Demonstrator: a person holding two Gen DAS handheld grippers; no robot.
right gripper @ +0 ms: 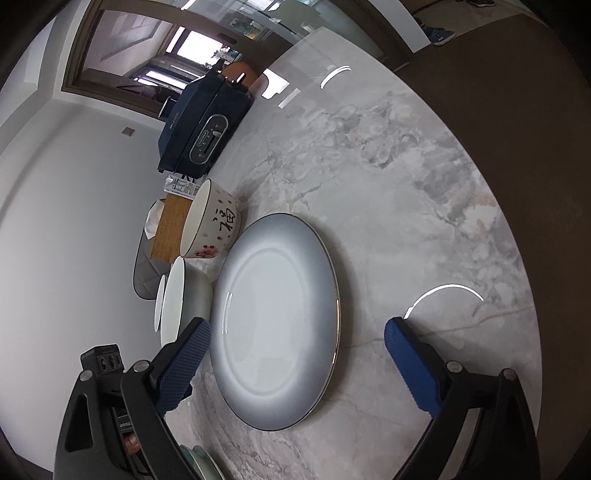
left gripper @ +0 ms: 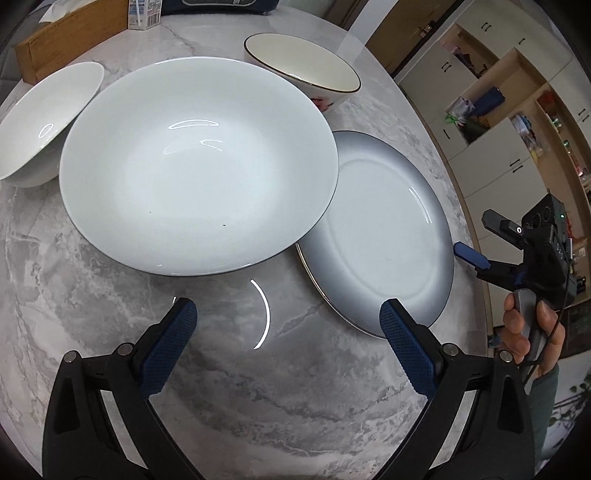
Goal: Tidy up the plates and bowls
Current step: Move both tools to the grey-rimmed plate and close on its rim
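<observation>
A large white deep plate (left gripper: 199,162) sits mid-table, its rim overlapping a grey-shaded plate (left gripper: 380,236) to the right. A white bowl (left gripper: 44,122) stands at the left, and a cream bowl with a dark rim (left gripper: 303,66) stands behind. My left gripper (left gripper: 288,314) is open over bare marble, just short of the deep plate. My right gripper (right gripper: 297,325) is open and straddles the grey plate (right gripper: 277,321), which lies flat on the table; its pads are clear of the rim. From the left wrist view, the right gripper (left gripper: 480,238) is at that plate's right edge, held by a hand (left gripper: 532,332).
Marble table (left gripper: 258,406) with its curved edge at the right. A wooden box (right gripper: 170,229), a carton (left gripper: 144,14) and a dark blue appliance (right gripper: 199,125) stand at the back. The lettered bowl (right gripper: 214,221) sits beyond the grey plate. A green-rimmed dish (right gripper: 199,461) is near the bottom edge.
</observation>
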